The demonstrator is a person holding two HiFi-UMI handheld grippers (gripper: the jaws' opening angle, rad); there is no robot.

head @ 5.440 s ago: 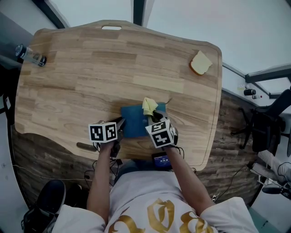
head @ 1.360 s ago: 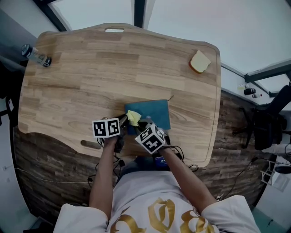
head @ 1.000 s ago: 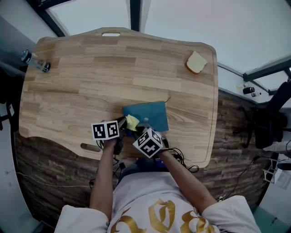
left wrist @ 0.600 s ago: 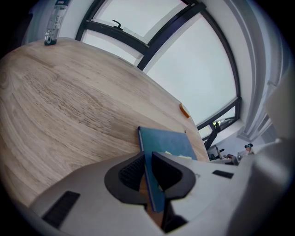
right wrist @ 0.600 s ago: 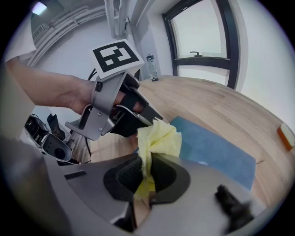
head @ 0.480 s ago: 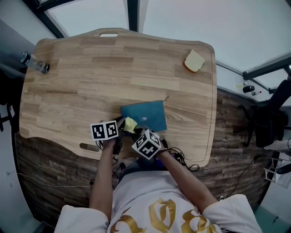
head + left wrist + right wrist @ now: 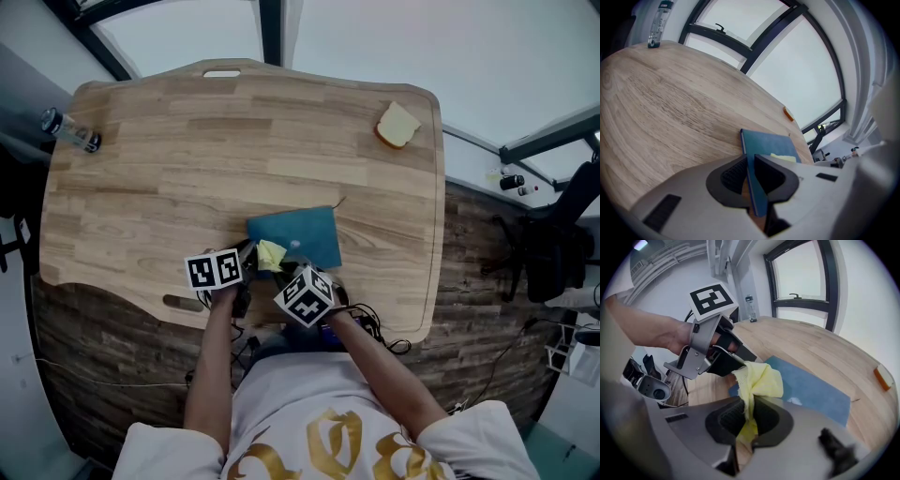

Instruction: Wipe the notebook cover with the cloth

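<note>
Now the left gripper [image 7: 246, 257] clamps the lower-left edge of the blue notebook [image 7: 306, 234] mid-frame, while the right gripper [image 7: 281, 269] pinches the yellow cloth [image 7: 271, 253] just beside it, cover stretching toward upper right.

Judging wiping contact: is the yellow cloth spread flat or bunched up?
Bunched: the cloth sticks out crumpled from the right gripper, whose jaws pinch it.

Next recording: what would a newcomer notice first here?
A flat blue notebook lies near the wooden table's front edge, its near-left corner clamped by the left gripper. The right gripper pinches a crumpled yellow cloth at that same corner. A pale bread-like slice sits alone at the far right corner.
</note>
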